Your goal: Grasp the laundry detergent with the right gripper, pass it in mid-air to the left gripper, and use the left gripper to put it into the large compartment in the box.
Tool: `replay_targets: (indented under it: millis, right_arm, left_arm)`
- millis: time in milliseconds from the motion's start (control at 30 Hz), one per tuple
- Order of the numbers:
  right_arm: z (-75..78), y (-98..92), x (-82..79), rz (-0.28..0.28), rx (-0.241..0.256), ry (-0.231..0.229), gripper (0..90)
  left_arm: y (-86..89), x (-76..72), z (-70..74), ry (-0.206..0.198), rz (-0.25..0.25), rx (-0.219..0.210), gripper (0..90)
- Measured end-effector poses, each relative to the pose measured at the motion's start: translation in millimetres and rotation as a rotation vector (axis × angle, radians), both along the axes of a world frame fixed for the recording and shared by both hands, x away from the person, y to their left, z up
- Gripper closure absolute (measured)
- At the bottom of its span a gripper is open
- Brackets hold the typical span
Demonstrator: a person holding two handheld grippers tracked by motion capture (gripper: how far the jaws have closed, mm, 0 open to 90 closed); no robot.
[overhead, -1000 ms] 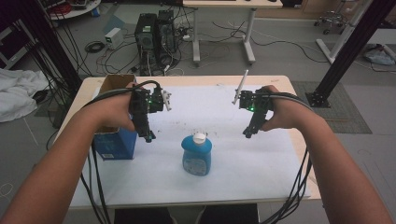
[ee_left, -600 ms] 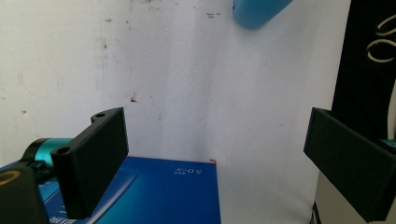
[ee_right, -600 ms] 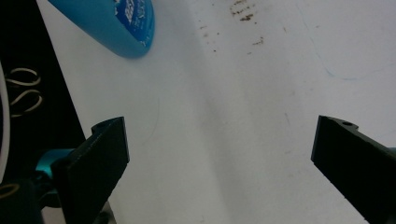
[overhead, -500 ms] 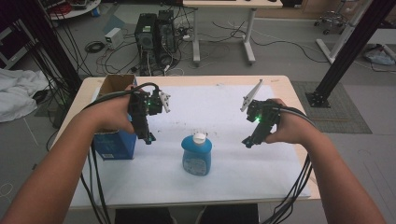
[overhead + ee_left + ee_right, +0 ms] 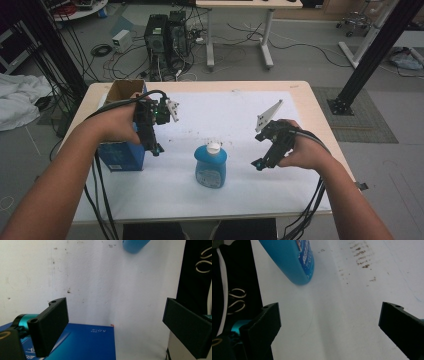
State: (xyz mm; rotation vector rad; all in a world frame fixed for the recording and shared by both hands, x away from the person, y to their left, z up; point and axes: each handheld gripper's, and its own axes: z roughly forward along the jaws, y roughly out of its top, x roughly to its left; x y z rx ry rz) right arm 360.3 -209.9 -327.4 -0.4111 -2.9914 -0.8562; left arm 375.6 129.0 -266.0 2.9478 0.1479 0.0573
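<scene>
A blue bottle (image 5: 210,167) with a white cap stands upright near the middle front of the white table (image 5: 225,120). Its base shows in the right gripper view (image 5: 292,260) and a bit of it in the left gripper view (image 5: 133,245). My left gripper (image 5: 155,148) hangs open over the right edge of a blue box (image 5: 121,155), jaws pointing down. The box's top (image 5: 85,342) lies under its jaws. To the right of the bottle, my right gripper (image 5: 258,164) is open and empty, jaws angled toward the bottle.
An open cardboard box (image 5: 121,90) sits at the table's far left behind the blue box. Dark specks (image 5: 362,255) mark the white surface. Computer towers (image 5: 165,37) and cables lie on the floor beyond the table, with a black post (image 5: 372,55) at the right.
My right gripper has swung down and toward the front, tilting so its jaws now point at the bottle. The left gripper has barely moved.
</scene>
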Motion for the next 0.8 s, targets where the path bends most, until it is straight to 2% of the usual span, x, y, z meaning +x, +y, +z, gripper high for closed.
replay_targets:
  millis: [467, 567, 600, 800]
  right_arm:
    - [-28.6, 27.7, -17.3, 0.049, 0.094, 0.002, 3.2]
    - [-30.7, 29.9, -18.1, 0.055, 0.099, 0.002, 3.2]
    - [-37.5, 36.3, -20.9, 0.065, 0.117, 0.004, 3.2]
    - [-46.7, 42.2, -24.0, 0.067, 0.134, 0.006, 3.2]
  left_arm:
    - [1.0, -1.6, -0.3, -0.002, -0.001, 0.0, 6.5]
    - [2.0, -2.1, -0.3, -0.003, -0.002, -0.001, 6.5]
    - [3.1, -3.2, -0.8, 0.0, 0.003, -0.001, 6.5]
    - [3.6, -4.9, -1.4, -0.001, -0.001, -0.005, 6.5]
